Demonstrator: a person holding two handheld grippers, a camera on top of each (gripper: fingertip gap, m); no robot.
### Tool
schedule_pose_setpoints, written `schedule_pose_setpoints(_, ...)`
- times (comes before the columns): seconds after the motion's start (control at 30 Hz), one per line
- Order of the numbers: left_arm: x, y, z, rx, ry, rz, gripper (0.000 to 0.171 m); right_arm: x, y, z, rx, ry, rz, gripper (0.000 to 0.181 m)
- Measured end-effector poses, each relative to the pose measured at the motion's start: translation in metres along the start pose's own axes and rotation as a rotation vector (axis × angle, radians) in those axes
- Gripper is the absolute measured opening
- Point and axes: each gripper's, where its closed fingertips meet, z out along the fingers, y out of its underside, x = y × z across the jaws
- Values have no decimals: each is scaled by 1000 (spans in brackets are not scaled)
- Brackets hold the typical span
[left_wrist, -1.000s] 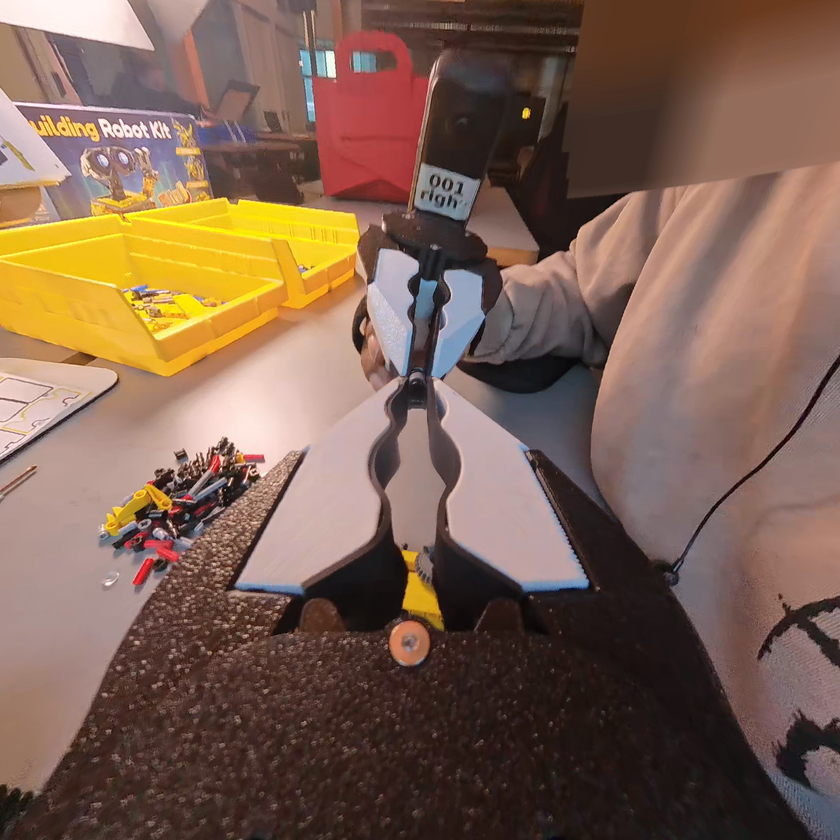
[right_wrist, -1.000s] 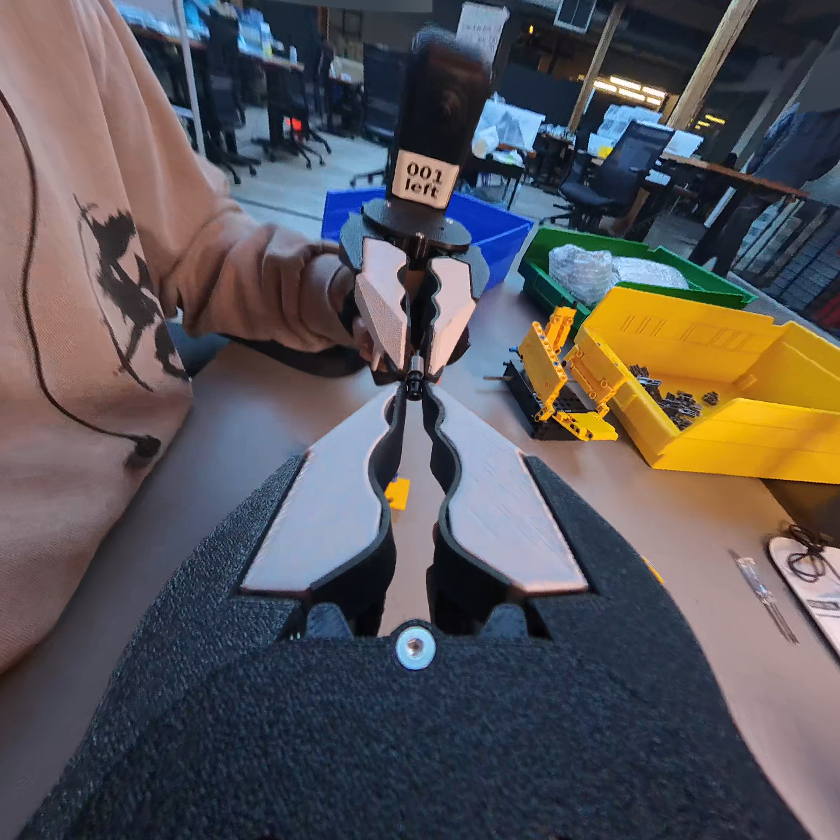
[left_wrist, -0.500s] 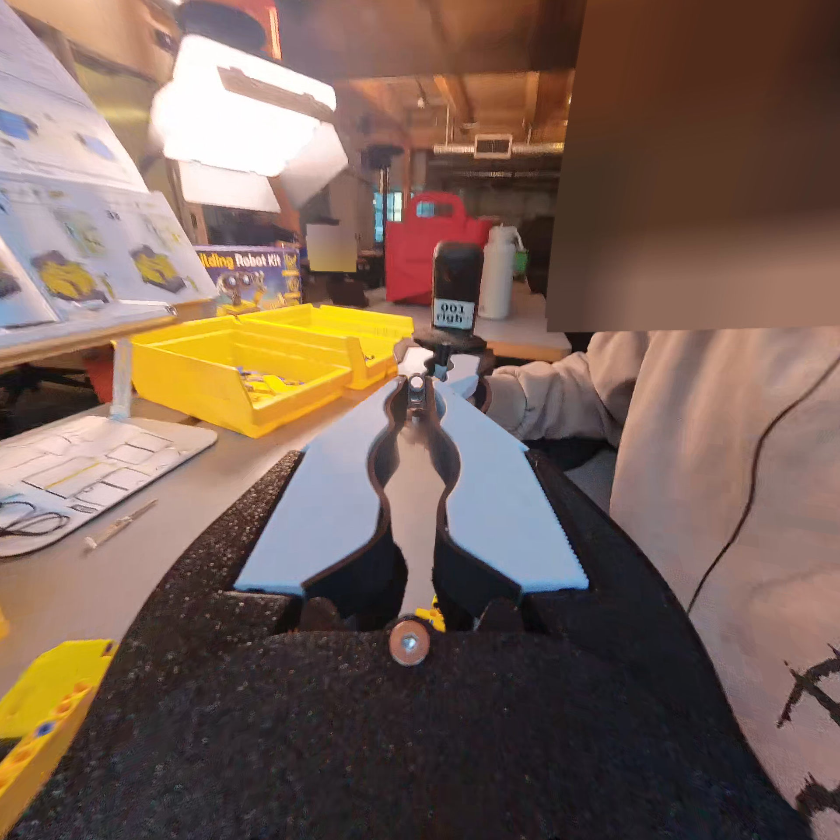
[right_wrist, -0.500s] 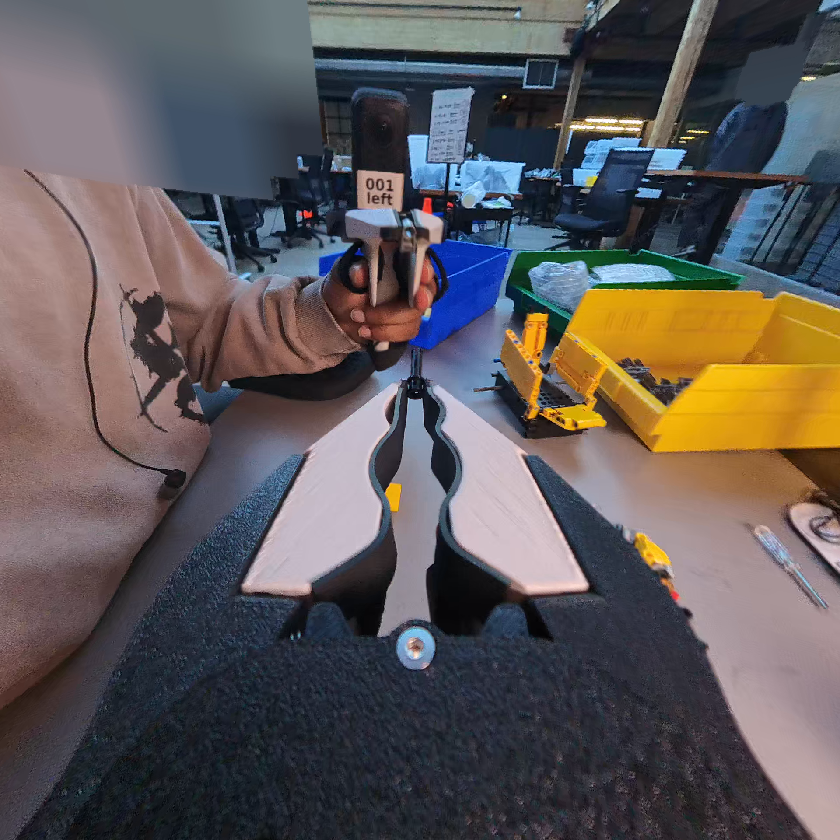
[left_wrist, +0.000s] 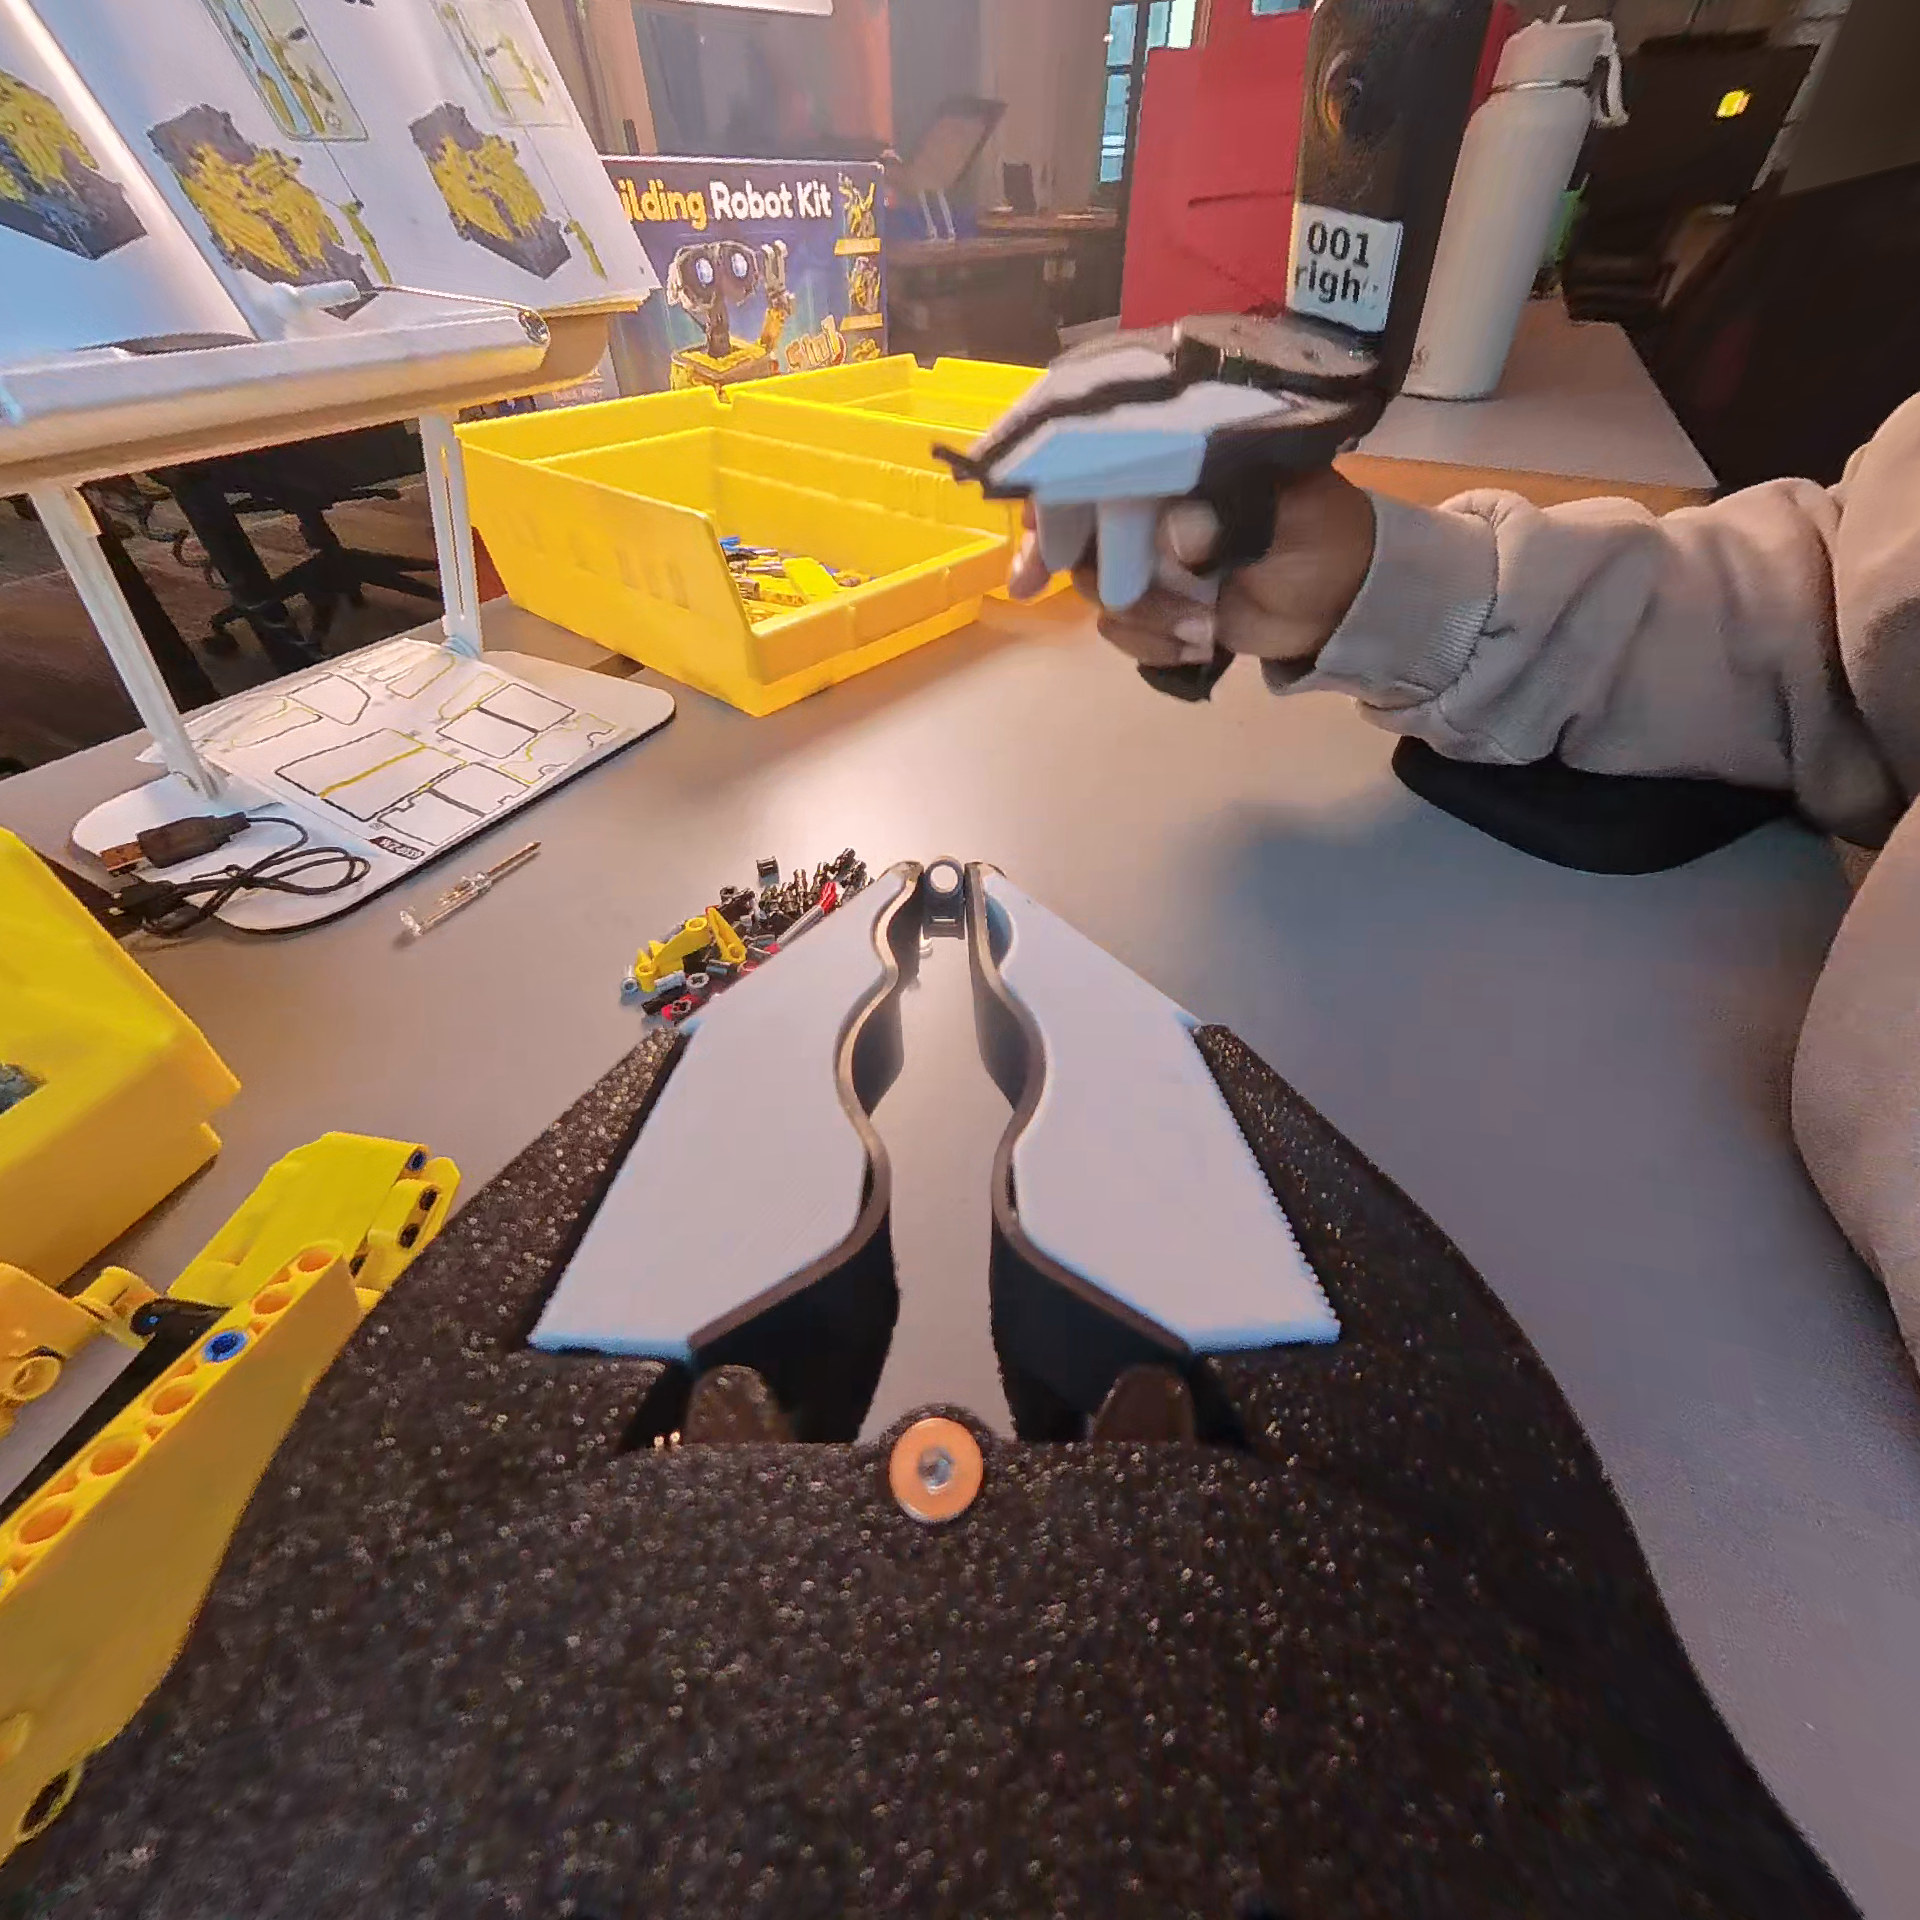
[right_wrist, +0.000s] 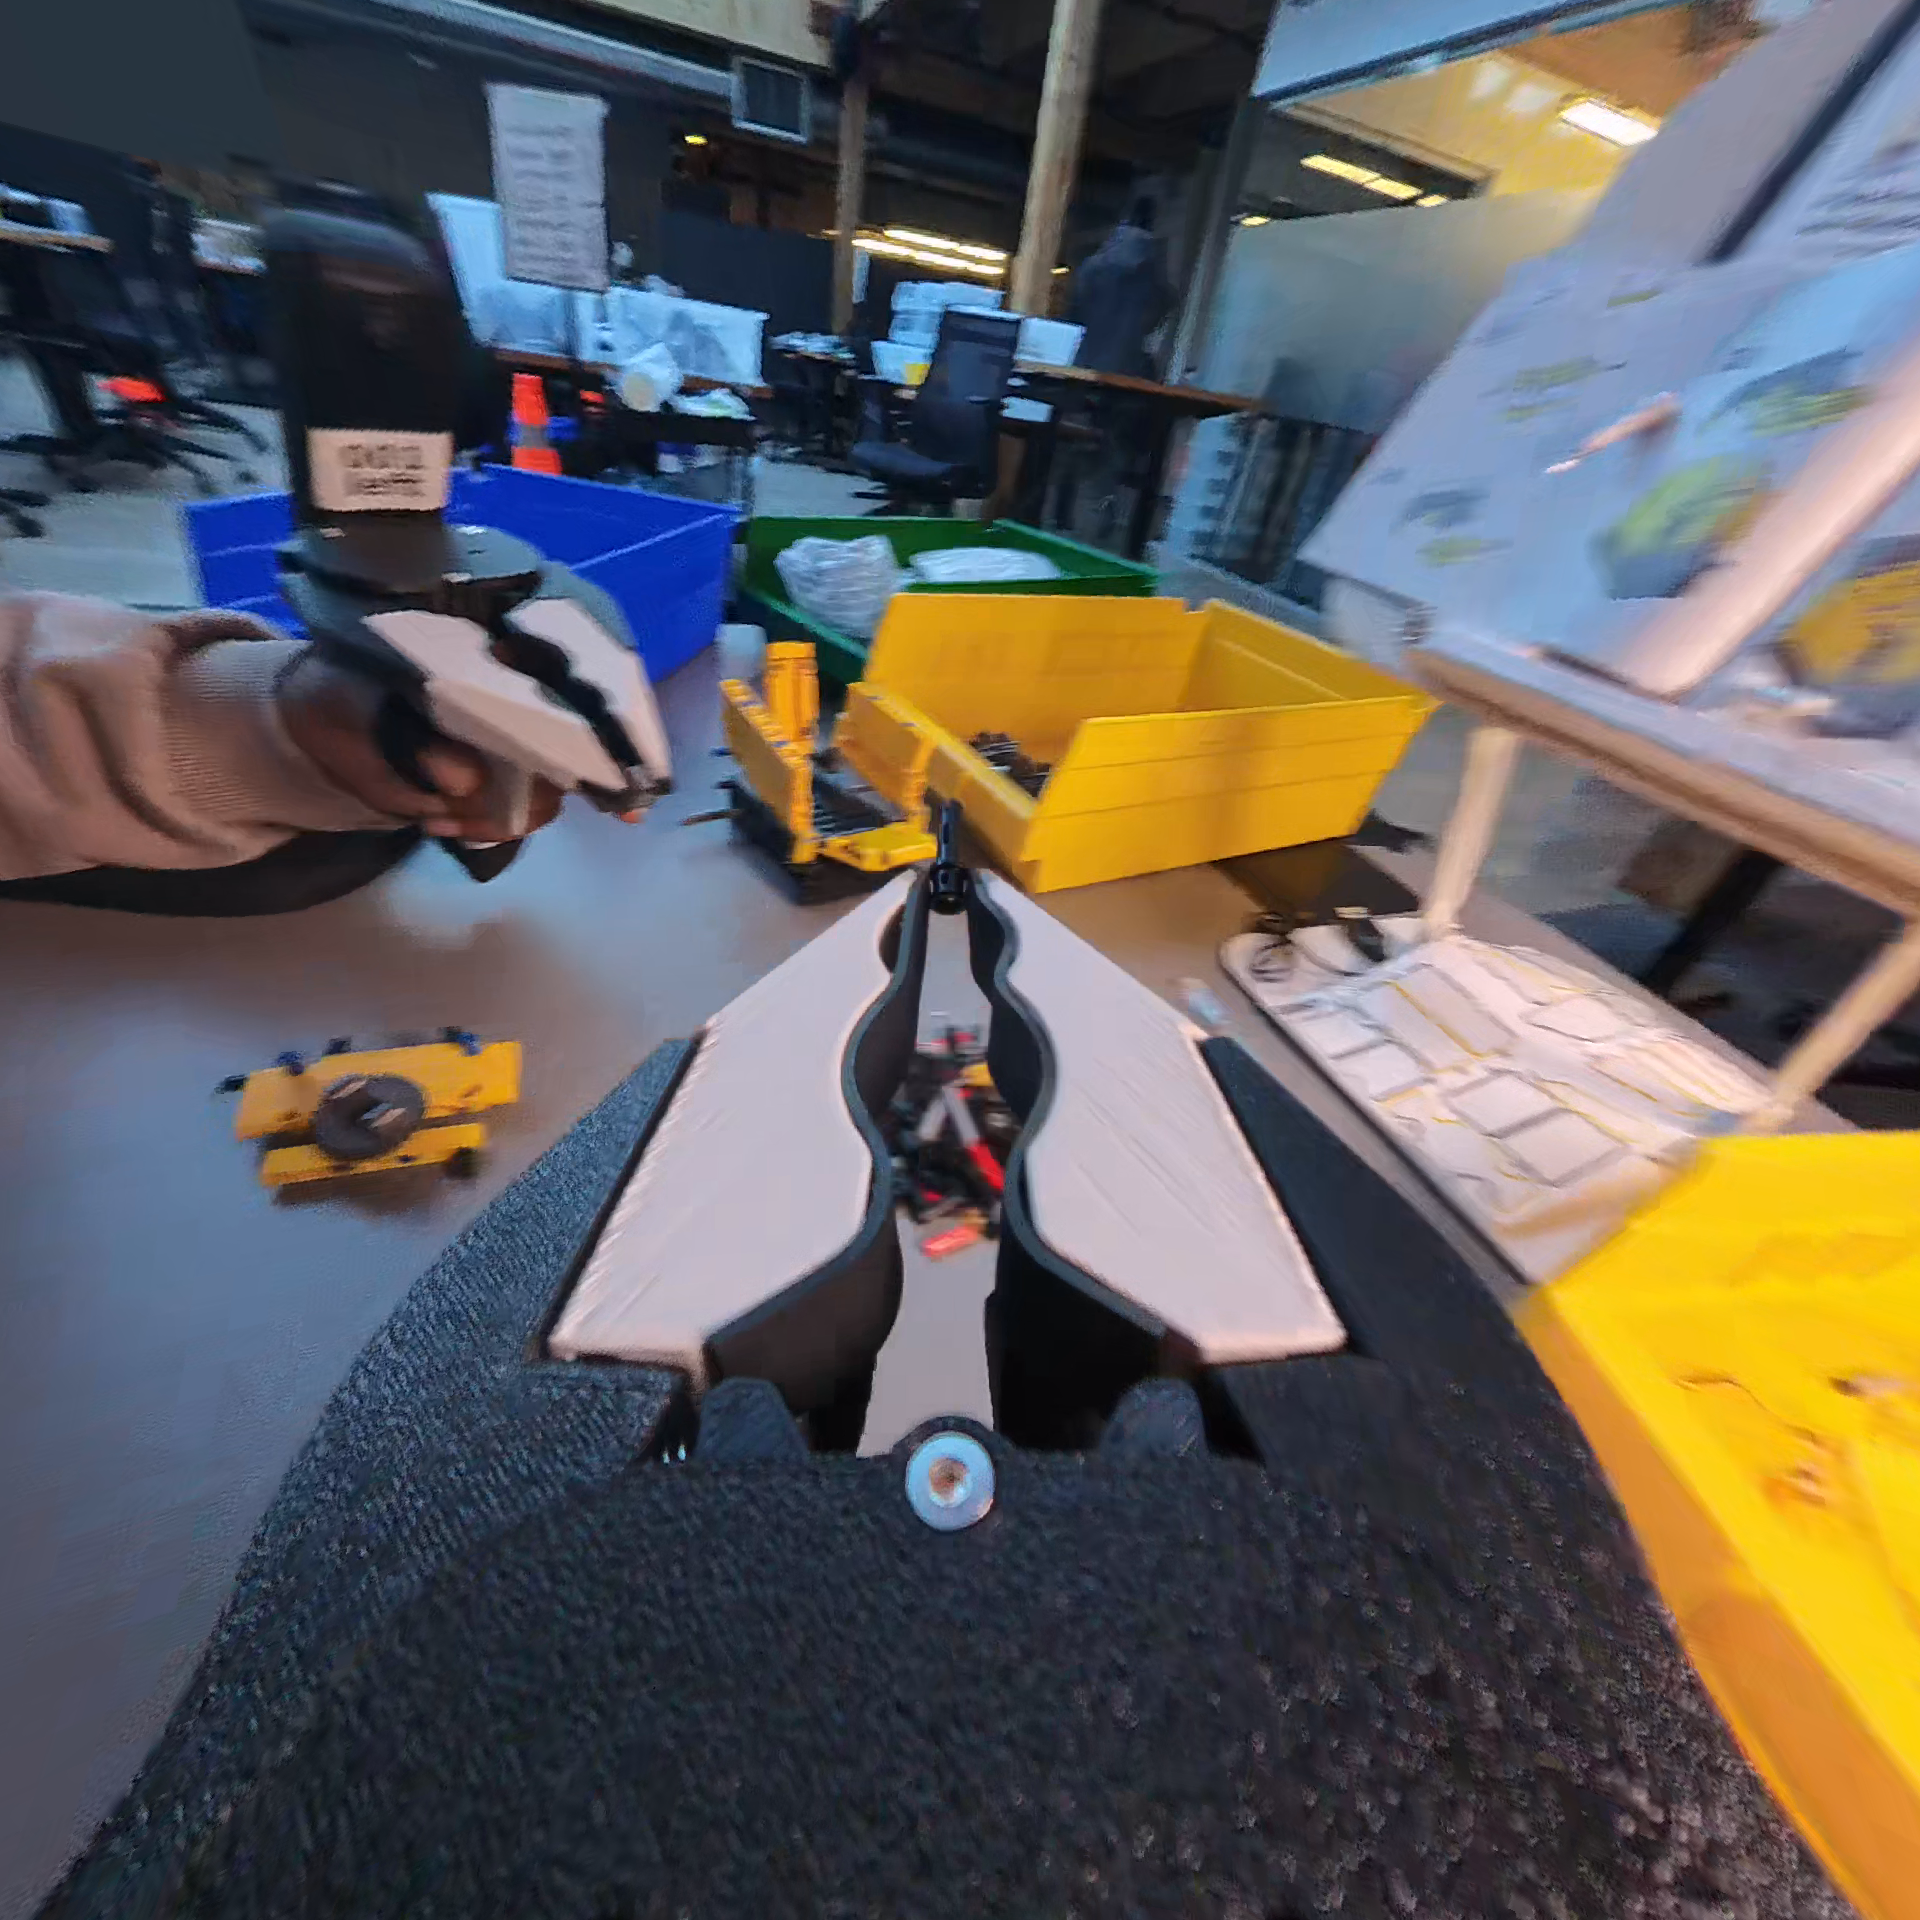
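Observation:
My left gripper (left_wrist: 940, 883) is shut on a small black connector with a round hole (left_wrist: 942, 896), held above the grey table next to a pile of small black, red and yellow parts (left_wrist: 743, 930). My right gripper (right_wrist: 945, 883) is shut on a thin black pin (right_wrist: 945, 836) that sticks out past its tips, above the same pile (right_wrist: 951, 1132). The right gripper (left_wrist: 971, 462) also shows in the left wrist view, held in a hand at upper right. The left gripper (right_wrist: 639, 795) shows at the left of the right wrist view. The two are apart.
Yellow bins (left_wrist: 623, 540) (right_wrist: 1143, 727) stand at the back. An instruction stand (left_wrist: 312, 353) rests on a white base (left_wrist: 582, 738) holding a cable. A yellow gear assembly (right_wrist: 374, 1107), a yellow-black model (right_wrist: 810, 769), a yellow beam piece (left_wrist: 156, 1455) and a small screwdriver (left_wrist: 468, 894) lie around. One gripper's finger ends stand about 12 cm off the other's.
The grippers were tip to tip, facing each other. Both have swung away and now point across the table toward the parts pile, each still shut.

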Motion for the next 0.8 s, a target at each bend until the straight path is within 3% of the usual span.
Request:
schedule_pose_setpoints(0.1,2,-2,1,13,14,-19,6,91,-20,-57,17,393,-111,6)
schedule_pose_setpoints(0.17,2,-1,2,15,15,-33,6,157,-29,-122,20,681,-112,6)
schedule_pose_setpoints(0.23,3,1,5,12,30,-52,6,213,-11,-189,-115,926,-103,6)
schedule_pose_setpoints(0.33,8,5,11,4,57,-81,6,252,38,-261,-294,1106,22,6)
schedule_pose_setpoints(0.43,13,10,16,-10,78,-92,6,262,74,-295,-416,1193,72,7)
schedule_pose_setpoints(0.5,17,11,19,-15,89,-89,6,261,72,-297,-397,1197,63,20)
schedule_pose_setpoints(0.6,21,11,21,-23,96,-66,6,251,43,-278,-285,1139,12,44)
schedule_pose_setpoints(0.7,23,10,21,-26,69,8,6,211,7,-216,-172,892,-23,50)
schedule_pose_setpoints(0.8,24,10,21,-31,39,86,6,145,-14,-132,-129,576,-6,49)
